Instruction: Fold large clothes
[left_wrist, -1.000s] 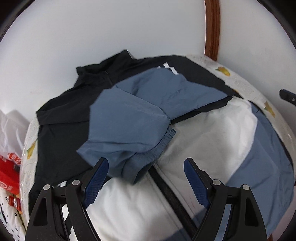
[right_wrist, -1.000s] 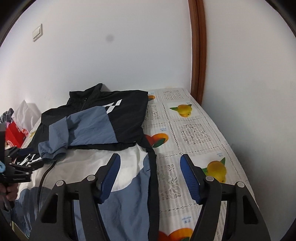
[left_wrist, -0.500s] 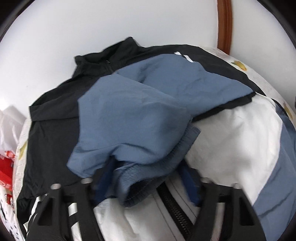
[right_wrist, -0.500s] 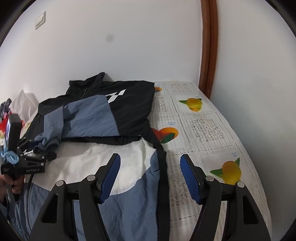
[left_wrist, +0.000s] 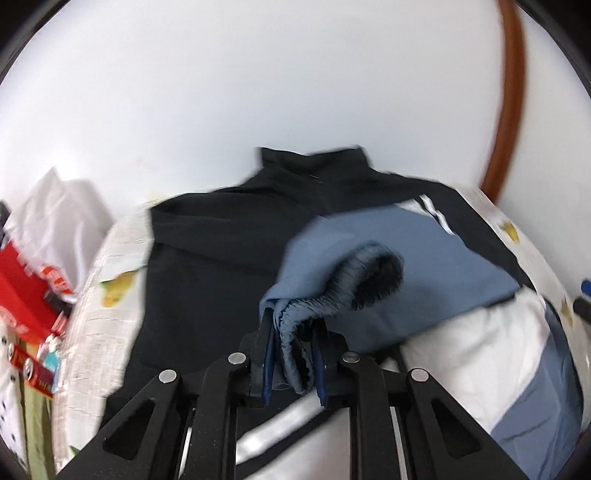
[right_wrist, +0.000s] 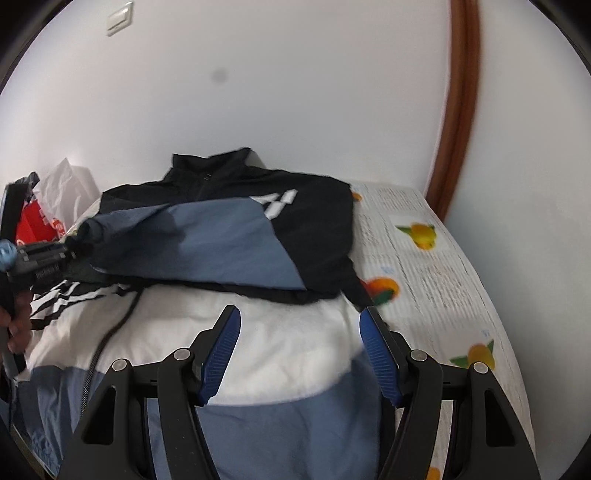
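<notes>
A black, blue and white jacket (right_wrist: 229, 236) lies spread on a bed with a fruit-print sheet (right_wrist: 436, 266). Its blue sleeve (left_wrist: 369, 266) is folded across the black chest. My left gripper (left_wrist: 293, 354) is shut on the sleeve's ribbed cuff (left_wrist: 295, 325) and holds it lifted above the jacket; it also shows at the left of the right wrist view (right_wrist: 48, 254). My right gripper (right_wrist: 299, 350) is open and empty, hovering over the jacket's white middle panel (right_wrist: 280, 332).
A white wall stands behind the bed. A brown door frame (right_wrist: 458, 110) is at the right. A red box (left_wrist: 26, 280) and a white plastic bag (left_wrist: 59, 214) sit beside the bed on the left.
My left gripper moved forward over the blue cuff, shut on it and lifted it. My right gripper moved forward and left over the jacket, staying open.
</notes>
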